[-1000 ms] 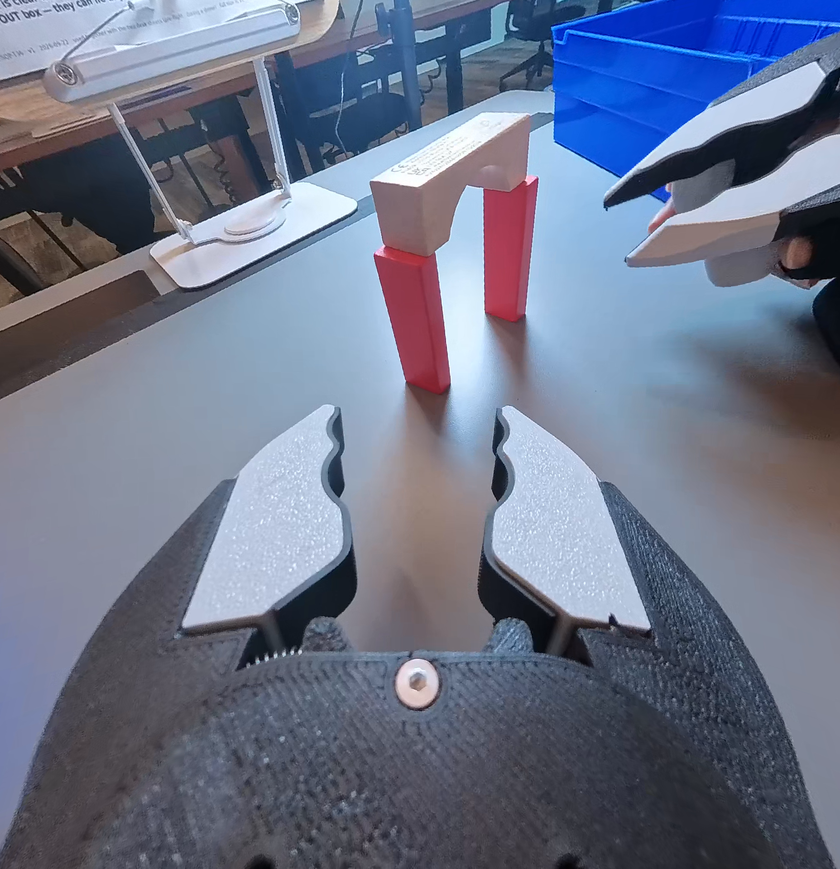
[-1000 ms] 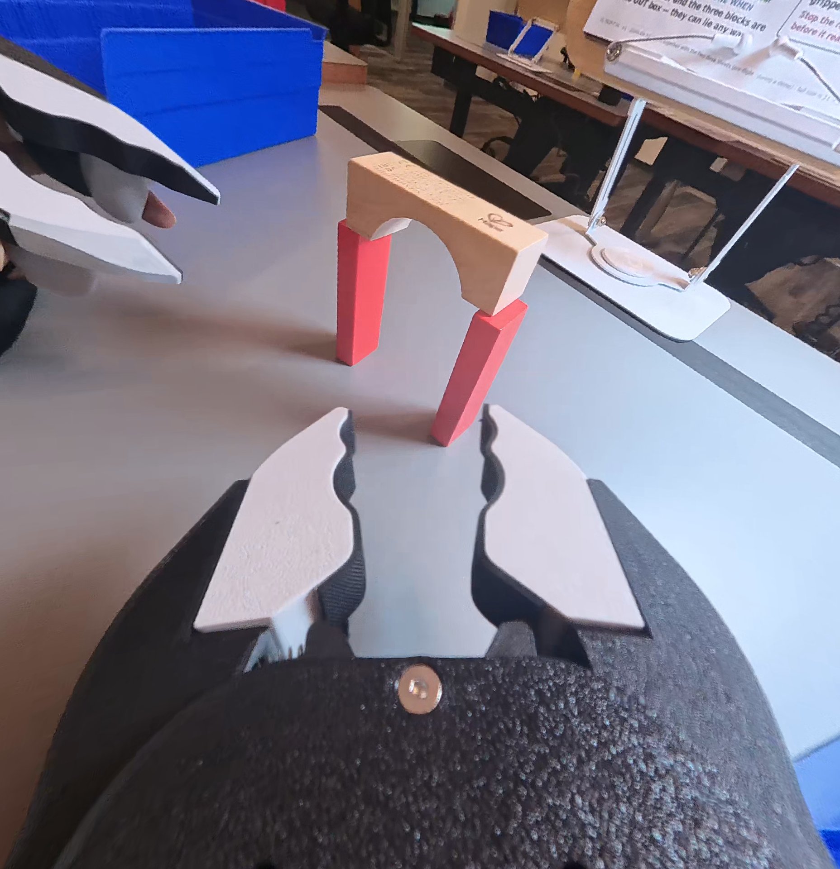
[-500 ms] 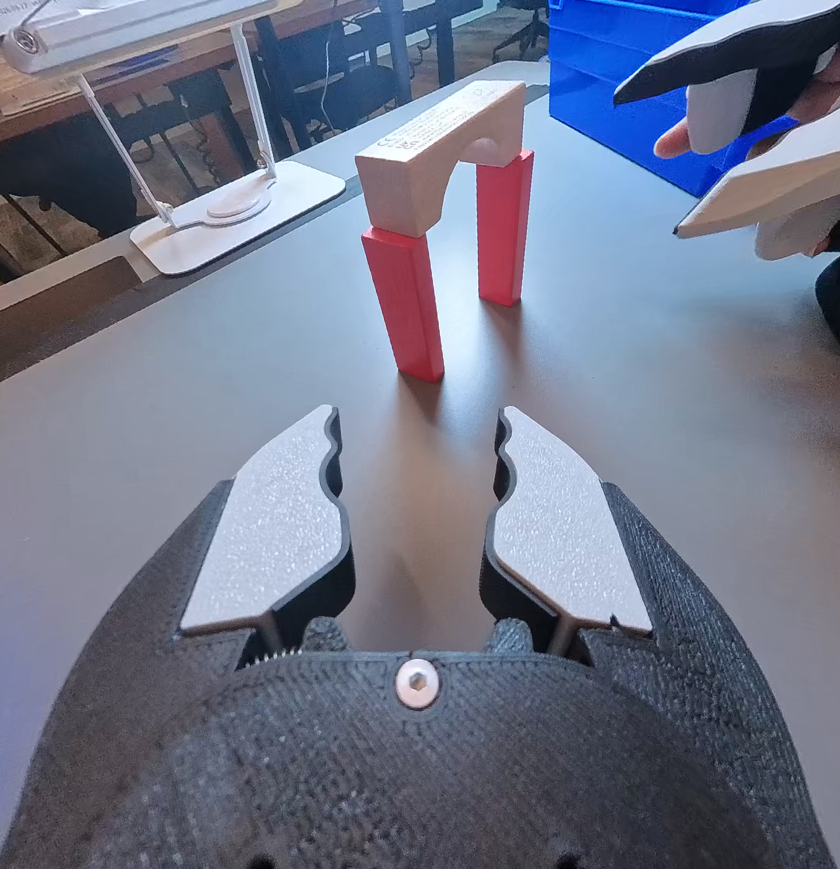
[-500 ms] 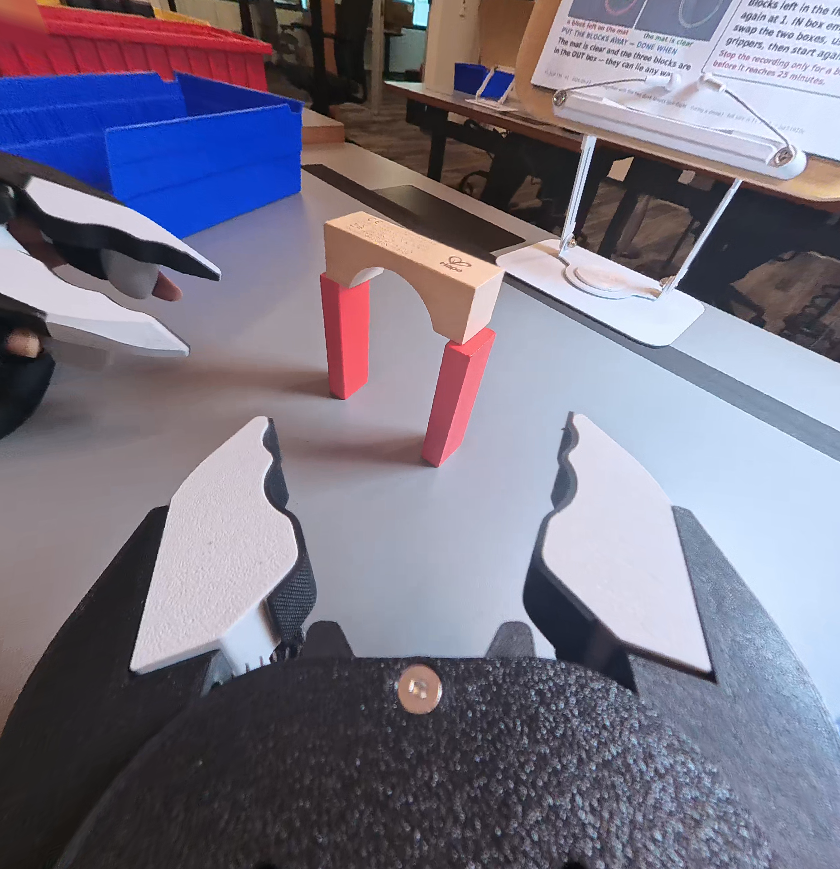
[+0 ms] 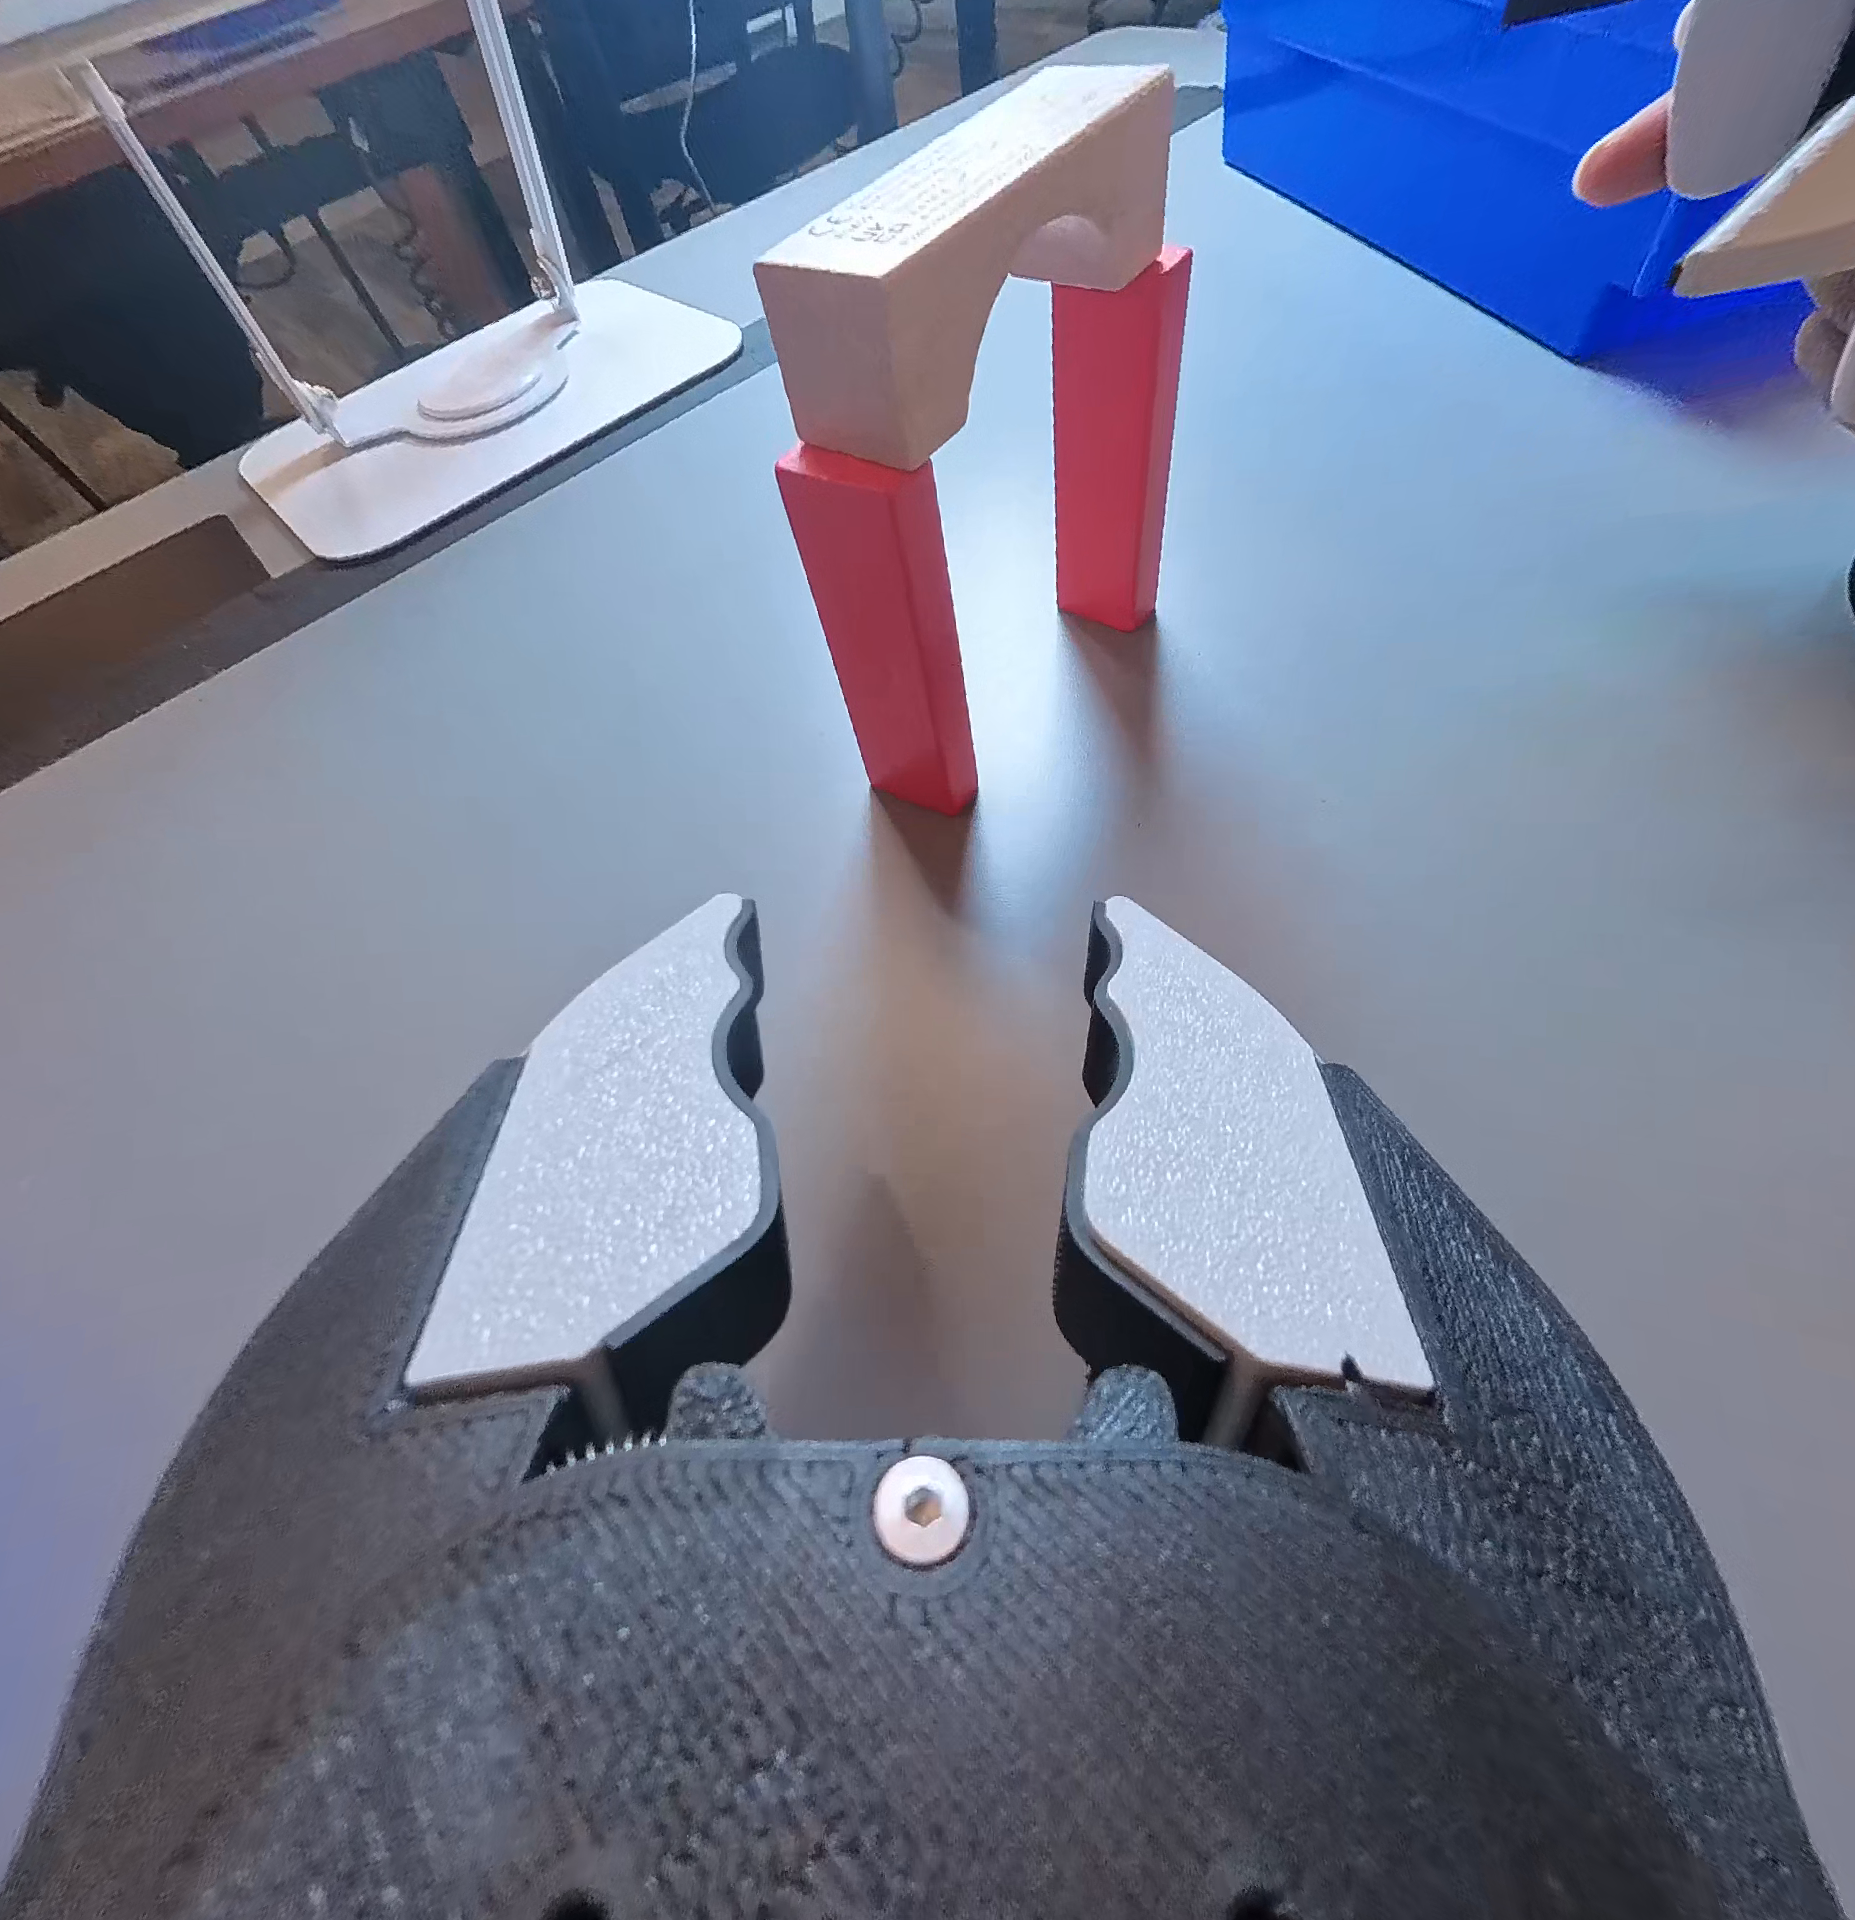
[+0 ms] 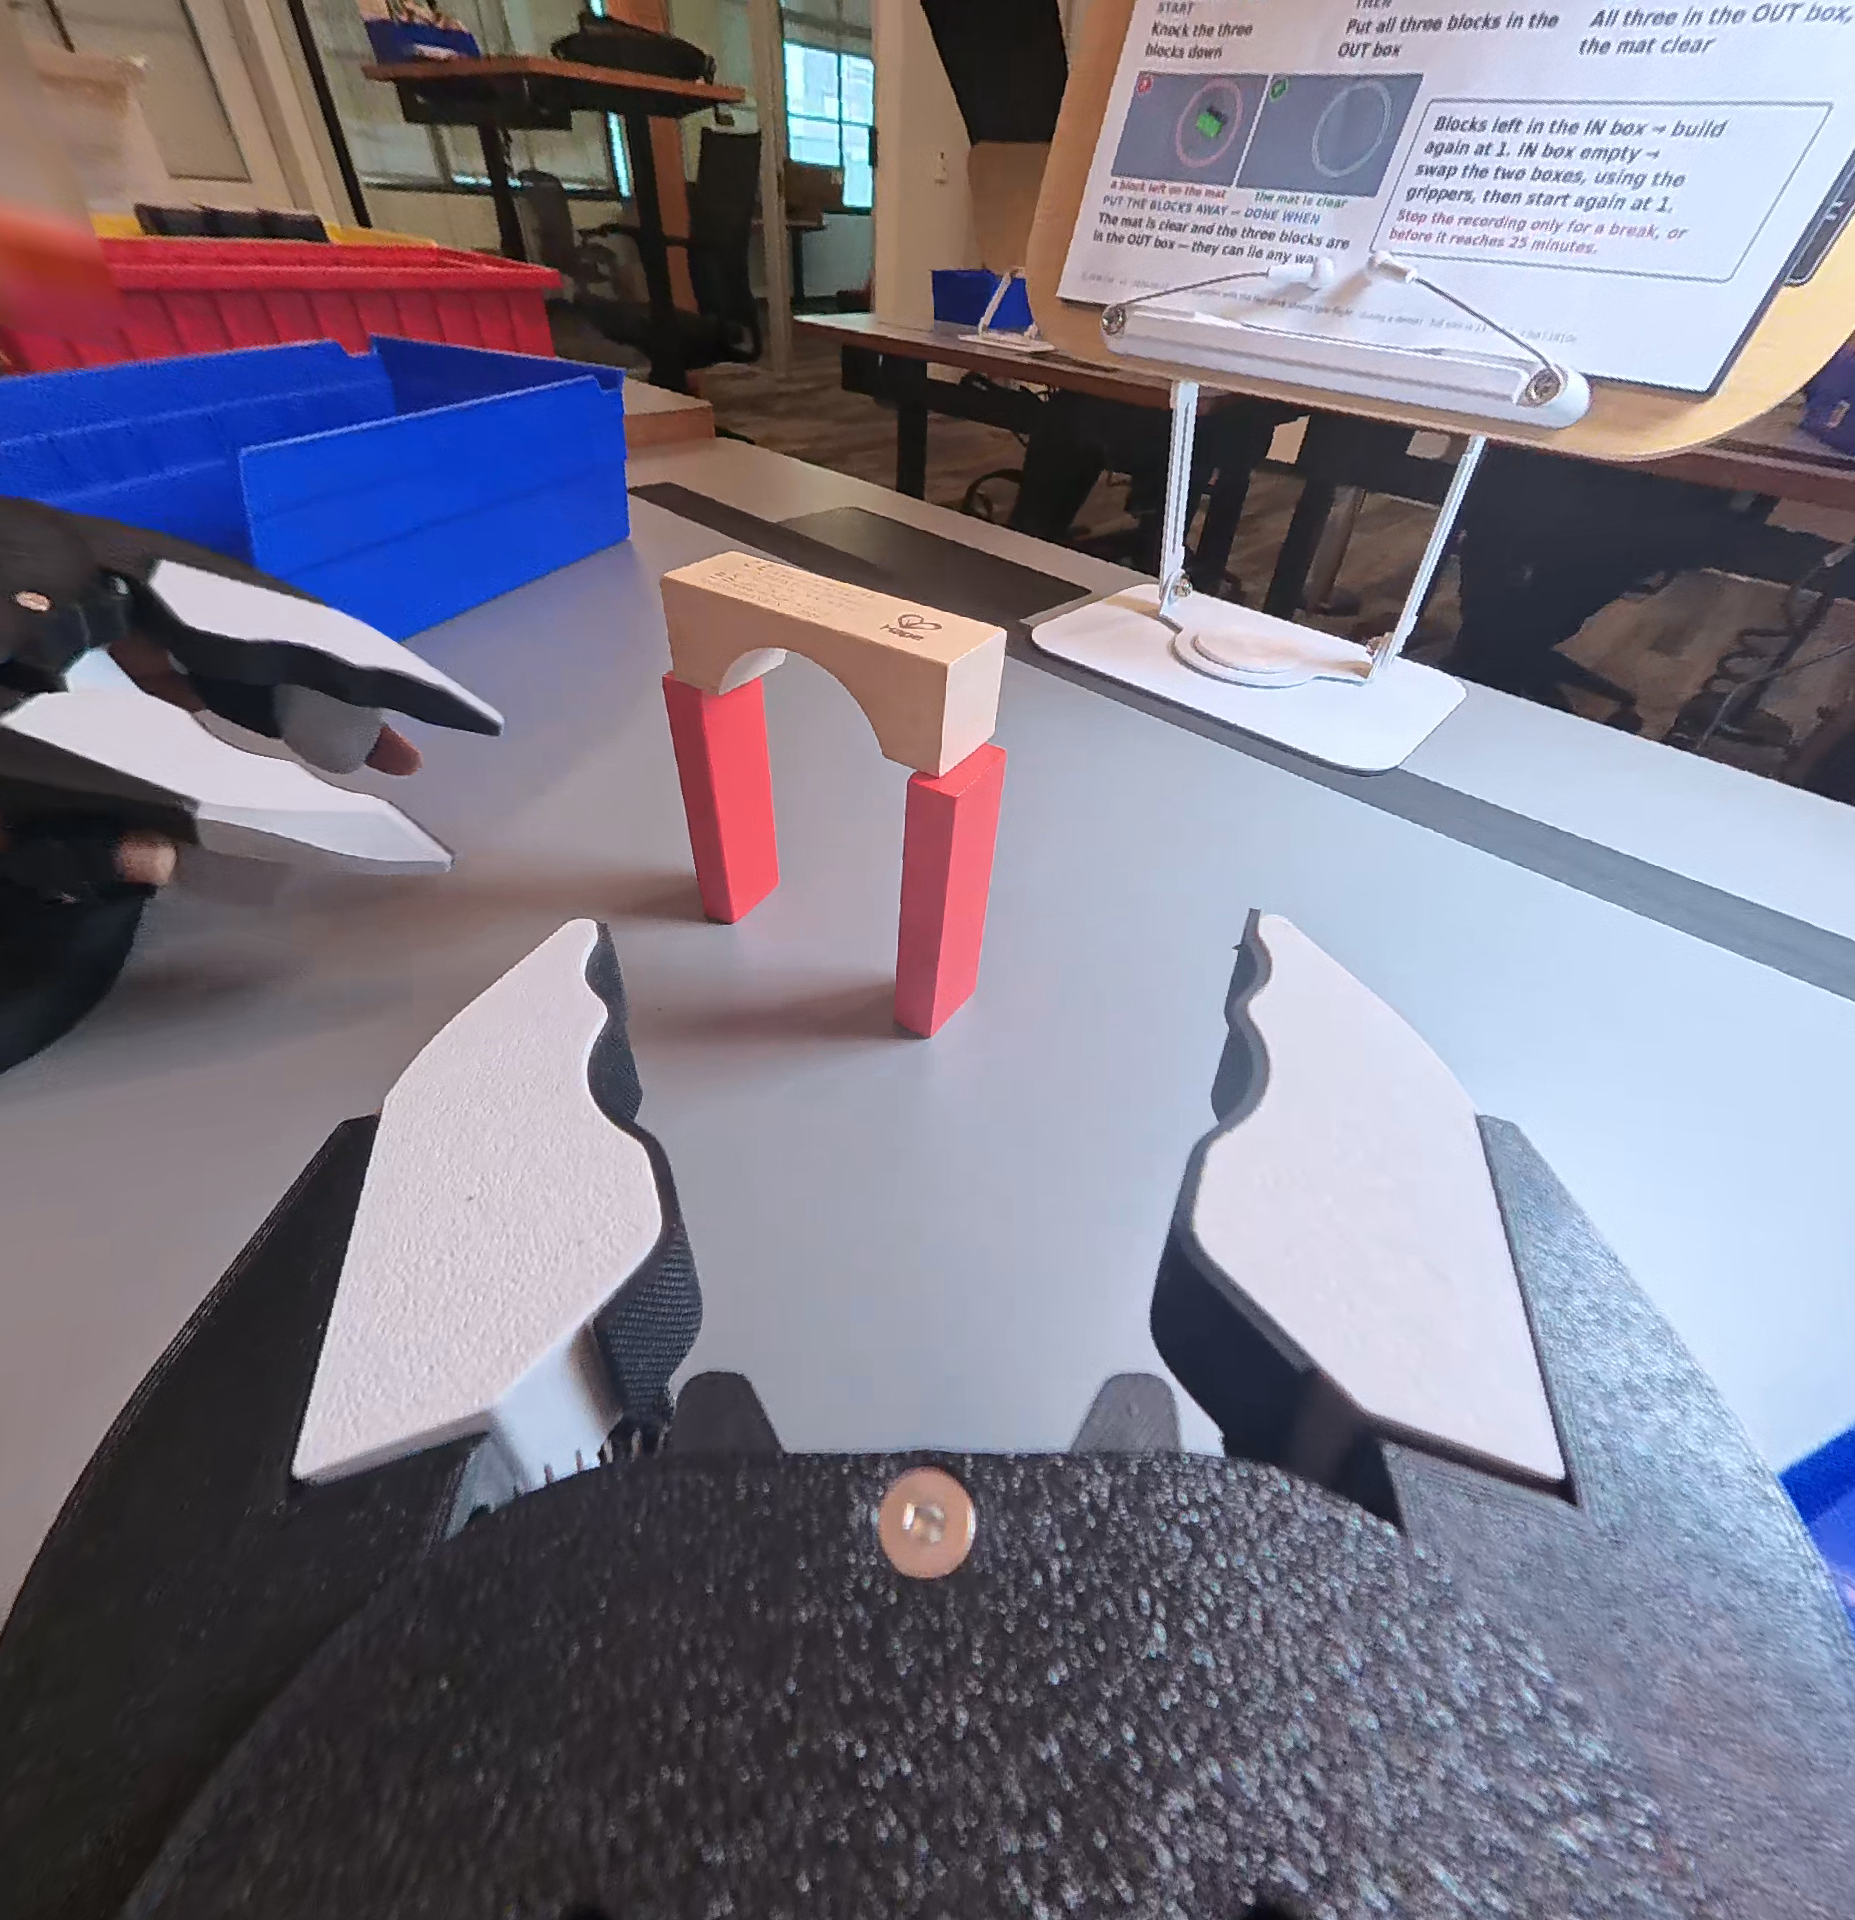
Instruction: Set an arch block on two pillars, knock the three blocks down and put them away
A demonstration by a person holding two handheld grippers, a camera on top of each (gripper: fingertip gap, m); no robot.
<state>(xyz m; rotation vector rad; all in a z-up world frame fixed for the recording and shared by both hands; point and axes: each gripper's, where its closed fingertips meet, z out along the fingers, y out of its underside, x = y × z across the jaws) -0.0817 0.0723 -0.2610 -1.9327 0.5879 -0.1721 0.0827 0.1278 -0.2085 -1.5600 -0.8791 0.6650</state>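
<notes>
Wooden arch block (image 6: 835,646) resting loosely on red pillars (image 6: 944,888): probably light, rigid, easily toppled; best gripped across flat sides; both grippers (image 6: 928,940) gaping, empty.

Arch block (image 5: 944,260) rests on two pillars (image 5: 881,623).

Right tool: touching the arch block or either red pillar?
Apart. In the right wrist view, bare table shows between the open right tool and the nearest red pillar; the arch block sits beyond.
</notes>
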